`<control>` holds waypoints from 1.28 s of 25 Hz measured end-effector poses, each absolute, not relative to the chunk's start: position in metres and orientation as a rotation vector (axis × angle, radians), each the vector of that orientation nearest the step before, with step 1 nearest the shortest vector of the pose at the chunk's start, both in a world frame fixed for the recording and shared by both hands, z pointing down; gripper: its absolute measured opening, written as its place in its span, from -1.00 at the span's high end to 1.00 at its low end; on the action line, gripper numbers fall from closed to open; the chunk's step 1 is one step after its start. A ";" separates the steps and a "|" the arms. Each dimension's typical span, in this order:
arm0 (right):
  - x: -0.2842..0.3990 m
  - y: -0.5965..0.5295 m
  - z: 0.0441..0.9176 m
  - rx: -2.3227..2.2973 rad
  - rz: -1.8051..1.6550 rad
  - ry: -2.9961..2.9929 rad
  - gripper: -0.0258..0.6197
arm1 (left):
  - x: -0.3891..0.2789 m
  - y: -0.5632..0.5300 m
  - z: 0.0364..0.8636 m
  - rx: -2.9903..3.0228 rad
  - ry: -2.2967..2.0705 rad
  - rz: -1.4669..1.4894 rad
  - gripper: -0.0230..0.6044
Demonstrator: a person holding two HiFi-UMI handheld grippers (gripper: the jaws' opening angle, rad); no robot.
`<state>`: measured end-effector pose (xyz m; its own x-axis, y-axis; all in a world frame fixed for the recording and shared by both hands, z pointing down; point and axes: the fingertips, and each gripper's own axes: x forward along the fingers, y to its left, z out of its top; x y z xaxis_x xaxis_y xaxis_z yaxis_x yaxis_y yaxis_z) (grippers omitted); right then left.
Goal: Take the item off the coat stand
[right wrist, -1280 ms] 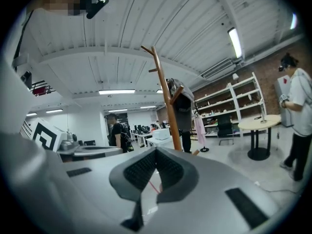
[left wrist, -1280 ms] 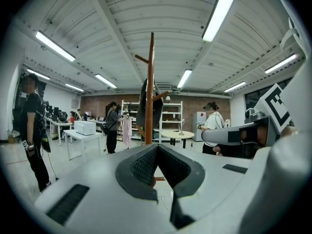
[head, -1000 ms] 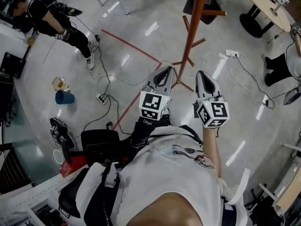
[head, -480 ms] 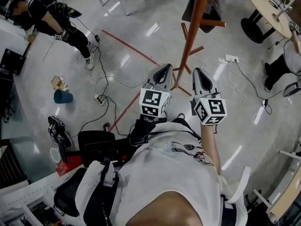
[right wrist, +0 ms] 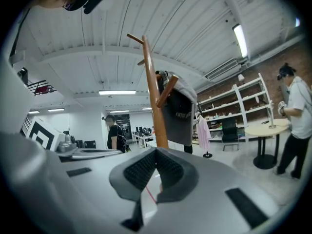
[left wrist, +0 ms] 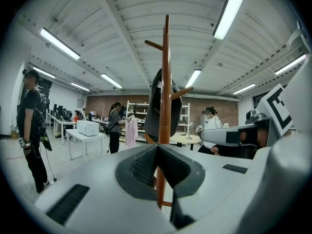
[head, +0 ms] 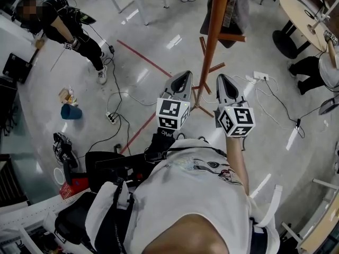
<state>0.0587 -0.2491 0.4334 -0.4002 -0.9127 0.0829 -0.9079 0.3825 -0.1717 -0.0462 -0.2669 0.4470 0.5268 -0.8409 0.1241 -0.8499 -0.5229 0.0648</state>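
Observation:
A brown wooden coat stand (head: 214,30) rises just ahead of me, with a dark grey garment (head: 233,9) hanging from a peg on its far side. In the left gripper view the pole (left wrist: 165,91) stands dead ahead and the garment (left wrist: 153,106) shows behind it. In the right gripper view the garment (right wrist: 181,111) hangs to the right of the pole (right wrist: 155,106). My left gripper (head: 183,78) and right gripper (head: 221,78) are held side by side, level, short of the stand. Both are shut and hold nothing; the jaw tips meet in each gripper view (left wrist: 157,147) (right wrist: 156,150).
The stand's splayed feet (head: 204,97) rest on a glossy floor crossed by white cables and a power strip (head: 261,61). A red floor line (head: 148,60), a blue bucket (head: 70,111), a round table (head: 302,15) and a person (head: 63,25) at the far left surround it.
Both grippers have moved forward together toward the coat stand, and the stand and its garment now sit closer in the head view. Both jaws stay shut.

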 end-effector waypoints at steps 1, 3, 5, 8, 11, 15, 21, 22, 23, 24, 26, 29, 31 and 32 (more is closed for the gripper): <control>0.061 -0.253 0.432 -1.709 -0.291 2.589 0.91 | -0.046 -0.270 0.446 2.641 -1.473 0.115 0.92; 0.066 -0.261 0.431 -1.716 -0.284 2.582 0.91 | -0.046 -0.276 0.445 2.638 -1.480 0.119 0.92; 0.070 -0.269 0.430 -1.727 -0.277 2.575 0.91 | -0.046 -0.281 0.446 2.633 -1.487 0.126 0.92; 0.078 -0.280 0.428 -1.751 -0.260 2.563 0.91 | -0.045 -0.287 0.446 2.632 -1.493 0.135 0.92; 0.090 -0.293 0.422 -1.783 -0.242 2.542 0.91 | -0.043 -0.292 0.445 2.632 -1.499 0.137 0.92; 0.105 -0.310 0.414 -1.812 -0.225 2.512 0.91 | -0.041 -0.297 0.443 2.634 -1.507 0.139 0.92; 0.117 -0.339 0.405 -1.819 -0.209 2.499 0.66 | -0.044 -0.304 0.447 2.620 -1.521 0.153 0.92; 0.118 -0.344 0.404 -1.812 -0.213 2.502 0.61 | -0.044 -0.305 0.448 2.618 -1.523 0.156 0.92; 0.119 -0.350 0.403 -1.806 -0.217 2.509 0.55 | -0.044 -0.305 0.448 2.617 -1.525 0.159 0.92; 0.119 -0.355 0.402 -1.802 -0.220 2.517 0.50 | -0.044 -0.306 0.448 2.615 -1.527 0.160 0.92; 0.118 -0.365 0.401 -1.797 -0.225 2.531 0.46 | -0.045 -0.306 0.448 2.610 -1.534 0.162 0.92; 0.118 -0.377 0.402 -1.805 -0.230 2.533 0.45 | -0.048 -0.307 0.449 2.601 -1.548 0.161 0.92; 0.117 -0.383 0.403 -1.812 -0.233 2.534 0.45 | -0.052 -0.306 0.449 2.595 -1.562 0.159 0.92; 0.116 -0.385 0.404 -1.815 -0.233 2.535 0.46 | -0.053 -0.306 0.449 2.593 -1.568 0.160 0.92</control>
<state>0.1165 -0.3851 0.4036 -0.3255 -0.9426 0.0743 -0.9403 0.3145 -0.1299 -0.0534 -0.3055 0.4492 0.4619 -0.8750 0.1451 -0.8863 -0.4616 0.0375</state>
